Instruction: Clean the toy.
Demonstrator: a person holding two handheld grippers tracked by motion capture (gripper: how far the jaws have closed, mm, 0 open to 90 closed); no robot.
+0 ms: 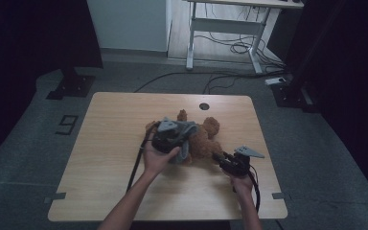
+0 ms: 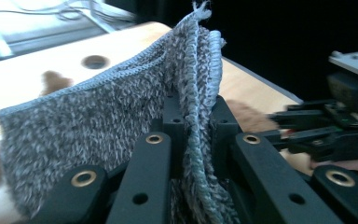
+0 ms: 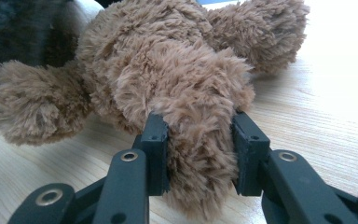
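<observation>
On the pale wooden worktop (image 1: pixel 105 143) lies a brown plush teddy bear (image 1: pixel 206 139). The right gripper (image 1: pixel 223 158) has its jaws clamped on one furry limb; the left gripper (image 1: pixel 172 139) pinches a bunched grey knitted cloth (image 2: pixel 98 121), raised over the bear. Covering or dressing seems partway; the bear's head stays hidden beneath cloth.

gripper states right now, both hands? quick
Left tool: closed on the grey knitted cloth, pinching its bunched edge.
Right tool: closed on a limb of the brown teddy bear.
</observation>
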